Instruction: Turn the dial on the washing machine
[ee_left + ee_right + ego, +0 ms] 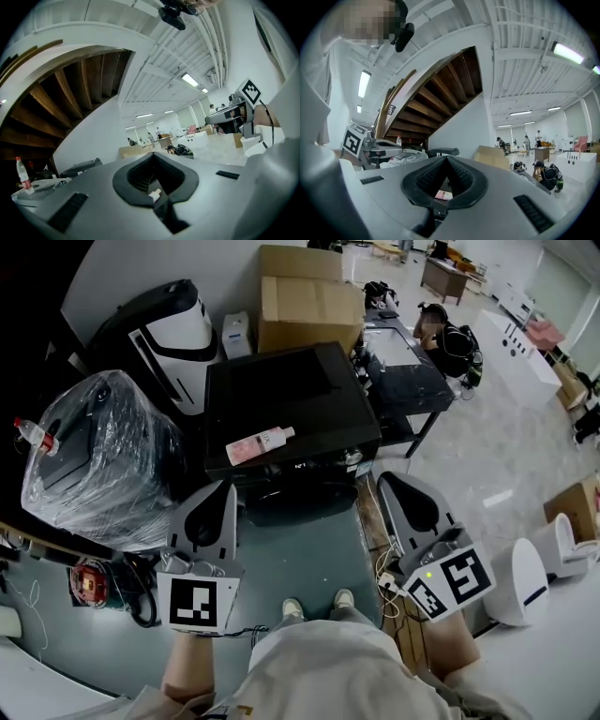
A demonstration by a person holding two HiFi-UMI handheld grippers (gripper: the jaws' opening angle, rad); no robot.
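Observation:
The black washing machine (281, 399) stands straight ahead of me, and a pink bottle (260, 443) lies on its lid. Its front panel (300, 467) is dark and I cannot make out the dial. My left gripper (225, 488) hovers in front of the machine's lower left corner, jaws shut with nothing held. The right gripper (386, 482) hangs off the machine's front right corner, also shut and empty. Each gripper view looks over closed jaws at the room, left gripper (153, 157) and right gripper (446, 160). Part of the bottle (443, 194) shows through the gap between the pads.
A plastic-wrapped appliance (94, 456) crowds the left side, with a black-and-white unit (159, 334) behind it. Cardboard boxes (305, 301) sit behind the machine and a black table (403, 362) stands to its right. Cables and a power strip (384, 577) lie by my right foot.

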